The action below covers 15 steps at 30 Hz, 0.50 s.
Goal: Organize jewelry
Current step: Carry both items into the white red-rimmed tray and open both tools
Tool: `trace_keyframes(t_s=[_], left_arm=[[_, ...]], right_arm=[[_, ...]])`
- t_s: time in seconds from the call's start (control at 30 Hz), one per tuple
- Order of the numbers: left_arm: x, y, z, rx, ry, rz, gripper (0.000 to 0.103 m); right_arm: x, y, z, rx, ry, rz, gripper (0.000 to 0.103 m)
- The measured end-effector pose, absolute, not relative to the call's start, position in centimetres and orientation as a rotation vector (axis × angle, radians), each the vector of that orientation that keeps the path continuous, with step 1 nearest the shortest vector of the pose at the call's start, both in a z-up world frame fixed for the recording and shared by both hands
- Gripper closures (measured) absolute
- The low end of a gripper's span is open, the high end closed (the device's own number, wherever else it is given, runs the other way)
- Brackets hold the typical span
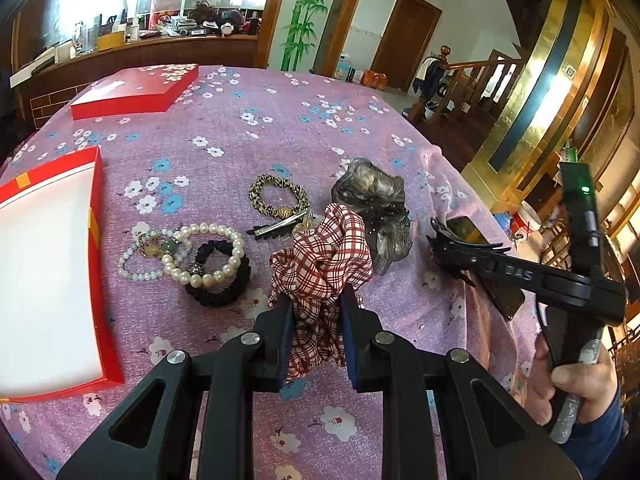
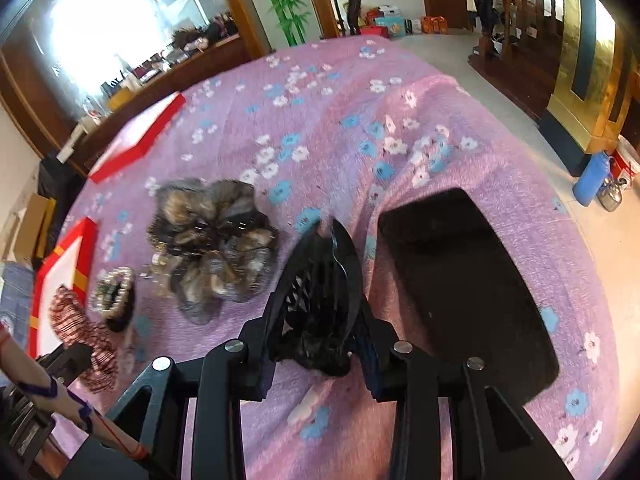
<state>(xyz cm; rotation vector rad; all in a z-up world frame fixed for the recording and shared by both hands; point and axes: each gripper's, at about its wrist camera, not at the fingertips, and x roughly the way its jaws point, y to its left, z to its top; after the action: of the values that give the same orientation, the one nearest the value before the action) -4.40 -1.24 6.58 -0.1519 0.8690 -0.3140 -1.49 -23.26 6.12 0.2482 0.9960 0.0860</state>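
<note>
My left gripper is shut on a red-and-white plaid scrunchie, held just above the purple floral cloth. My right gripper is shut on a black claw hair clip; it also shows in the left wrist view at the table's right side. On the cloth lie pearl bracelets, a black scrunchie, a leopard hair tie, a metal hair clip and a grey-brown fabric flower. An open red box with a white inside stands at left.
The red box lid lies at the far left of the table. A black phone lies right of my right gripper, near the table's right edge. A wooden counter with clutter stands beyond the table.
</note>
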Motion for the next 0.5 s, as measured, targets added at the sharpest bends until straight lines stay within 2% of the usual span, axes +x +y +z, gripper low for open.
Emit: trace_keyframes(t_s=[0.27,0.5], left_arm=[[-5.5,0.2,7.6,-0.167,0.845,-0.295,0.083],[-6.4,4.9,8.4,-0.218,0.823,-0.241,0.083]], right_arm=[[-3.9,-21.3,9.5,0.26,0.938,0.185,0.068],[-4.8,-15.0,12.4,0.225,0.926,0.348,0.067]])
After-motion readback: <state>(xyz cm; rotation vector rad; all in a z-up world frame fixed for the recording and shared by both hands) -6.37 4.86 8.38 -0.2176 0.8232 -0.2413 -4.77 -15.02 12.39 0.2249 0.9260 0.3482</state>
